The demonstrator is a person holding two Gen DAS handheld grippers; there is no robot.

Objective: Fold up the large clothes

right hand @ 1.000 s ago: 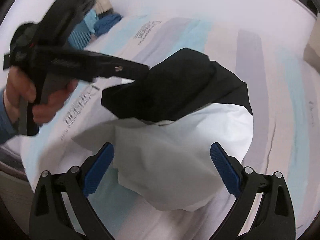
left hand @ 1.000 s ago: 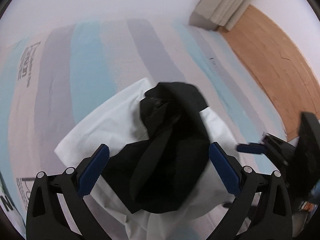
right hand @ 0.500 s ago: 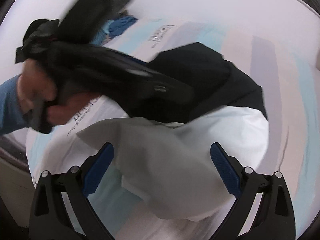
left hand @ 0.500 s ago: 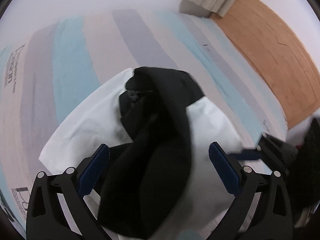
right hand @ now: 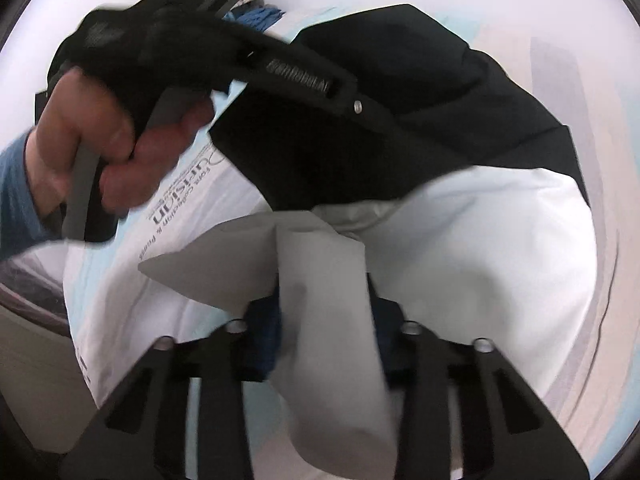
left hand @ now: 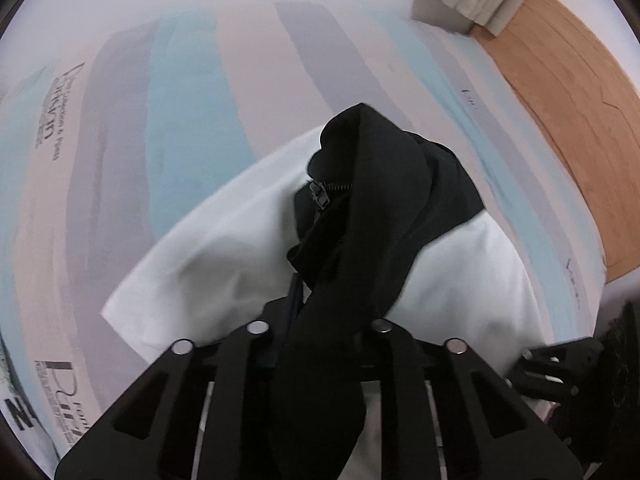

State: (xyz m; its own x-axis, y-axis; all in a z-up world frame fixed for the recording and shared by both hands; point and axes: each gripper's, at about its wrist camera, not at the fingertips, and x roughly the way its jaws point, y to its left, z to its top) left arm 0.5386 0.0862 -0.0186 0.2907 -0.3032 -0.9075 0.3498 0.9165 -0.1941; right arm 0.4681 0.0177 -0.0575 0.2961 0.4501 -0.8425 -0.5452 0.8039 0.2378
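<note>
Grippers closing on a black-and-white garment (left hand: 452, 296) (lying on a striped bed (left hand: 188, 128)): left gripper (left hand: 320, 328) pinches black fabric, right gripper (right hand: 324, 320) pinches white fabric.

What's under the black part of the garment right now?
The black part lies on the white part, bunched over its middle, with the striped sheet beneath. What lies directly under the black fabric is covered.
</note>
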